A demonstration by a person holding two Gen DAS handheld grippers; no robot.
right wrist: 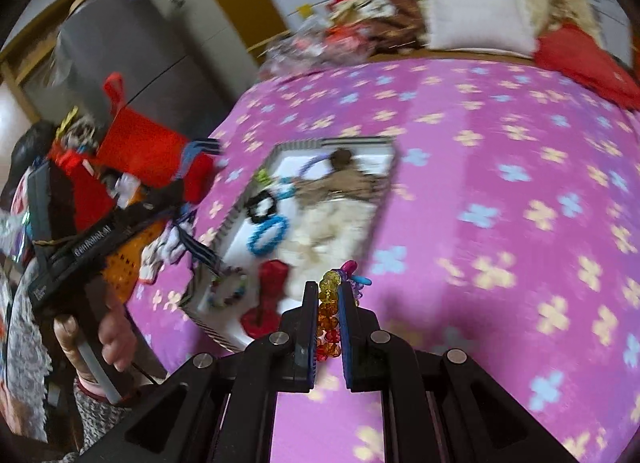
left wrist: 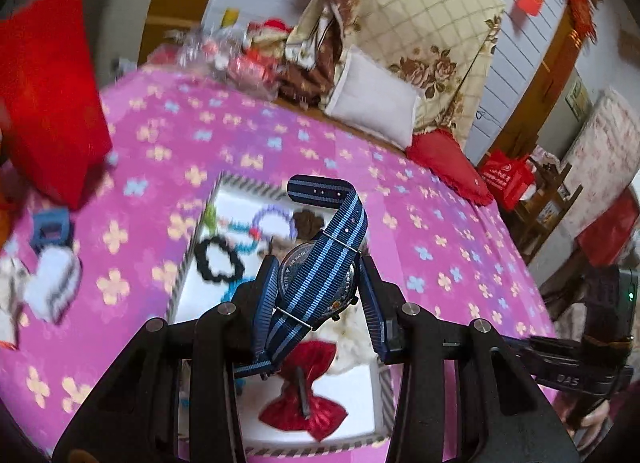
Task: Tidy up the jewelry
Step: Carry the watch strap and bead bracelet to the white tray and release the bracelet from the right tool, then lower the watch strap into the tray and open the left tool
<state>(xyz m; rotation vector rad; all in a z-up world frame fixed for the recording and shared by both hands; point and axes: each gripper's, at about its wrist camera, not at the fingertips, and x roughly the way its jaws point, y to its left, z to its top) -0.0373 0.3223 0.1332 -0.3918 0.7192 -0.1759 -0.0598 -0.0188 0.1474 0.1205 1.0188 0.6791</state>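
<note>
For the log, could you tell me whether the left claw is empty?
No, the left claw is shut on the blue striped watch, above the white tray.

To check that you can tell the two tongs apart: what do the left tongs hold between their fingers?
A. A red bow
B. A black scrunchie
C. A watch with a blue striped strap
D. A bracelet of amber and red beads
C: in the left wrist view the left tongs grip the watch by its case, above the white tray; the beaded bracelet sits in the right tongs.
</note>
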